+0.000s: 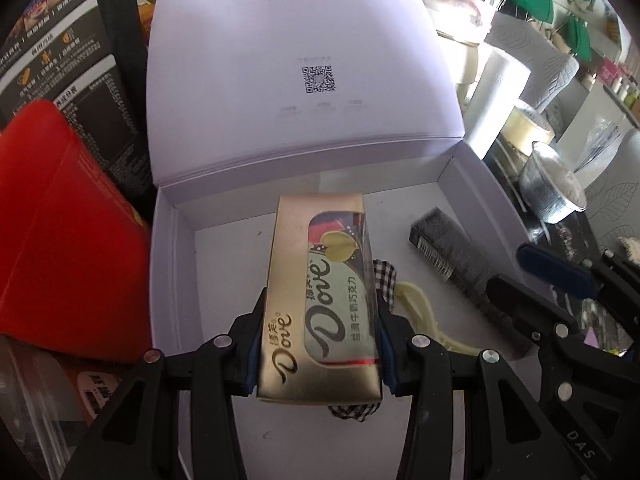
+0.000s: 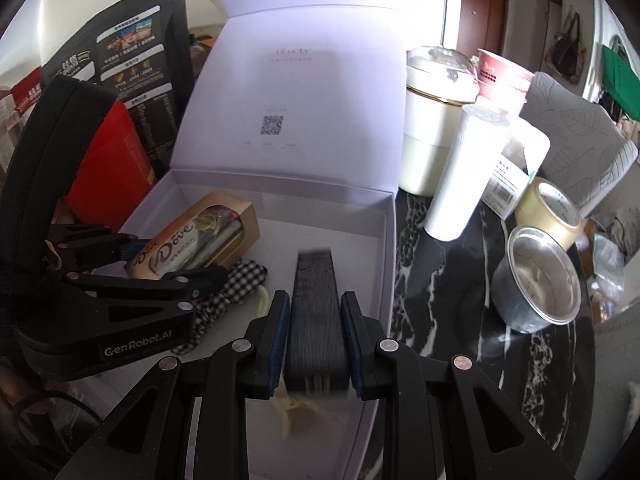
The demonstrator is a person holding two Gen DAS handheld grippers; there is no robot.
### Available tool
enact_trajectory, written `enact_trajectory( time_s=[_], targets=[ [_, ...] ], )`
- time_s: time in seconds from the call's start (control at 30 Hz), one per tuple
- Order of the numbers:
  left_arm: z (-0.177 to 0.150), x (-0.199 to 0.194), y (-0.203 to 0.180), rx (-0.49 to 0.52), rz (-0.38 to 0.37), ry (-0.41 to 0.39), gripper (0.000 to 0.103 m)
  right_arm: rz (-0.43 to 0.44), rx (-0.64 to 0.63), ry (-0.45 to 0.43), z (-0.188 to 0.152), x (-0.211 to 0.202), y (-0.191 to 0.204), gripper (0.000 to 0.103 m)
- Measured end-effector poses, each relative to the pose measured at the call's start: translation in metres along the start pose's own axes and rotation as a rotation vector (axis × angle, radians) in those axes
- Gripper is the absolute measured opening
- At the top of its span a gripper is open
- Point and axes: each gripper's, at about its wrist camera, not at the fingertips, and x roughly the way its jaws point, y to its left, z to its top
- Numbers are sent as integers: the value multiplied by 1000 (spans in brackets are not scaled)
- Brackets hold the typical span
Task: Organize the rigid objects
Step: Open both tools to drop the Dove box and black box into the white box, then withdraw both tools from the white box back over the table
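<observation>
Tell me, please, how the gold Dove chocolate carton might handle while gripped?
The gold Dove chocolate carton probably stays stiff: its edges look straight between the left gripper. Its glossy faces may be slippery. It seems light.

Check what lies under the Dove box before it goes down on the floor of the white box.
The left gripper holds the Dove box over the white box. Beneath its near end lie a checked cloth and a cream clip. The floor to the left of the Dove box looks bare.
</observation>
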Motion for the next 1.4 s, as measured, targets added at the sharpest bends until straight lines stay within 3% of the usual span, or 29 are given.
enact_trajectory(
  time_s=[0.1, 0.17, 0.23, 0.3, 1.1, 1.4],
  targets=[
    [0, -2, -1, -1, 18, 1, 46, 1, 11, 6, -1, 0, -4, 36],
    [1, -4, -1, 0, 31, -3, 52, 0, 15, 3, -1, -3, -6, 36],
    [1, -7, -2, 2, 35, -11, 77, -4, 21, -2, -1, -7, -7, 36],
    [2, -13, -1, 0, 14, -27, 91, 8, 23, -13, 0, -12, -8, 36],
    [-2, -103, -15, 48, -34, -186, 91, -53, 25, -173, 9, -99, -13, 38],
    [-12, -134, -33, 113, -39, -241, 91, -91, 21, -215, 2, -137, -10, 38]
  ],
)
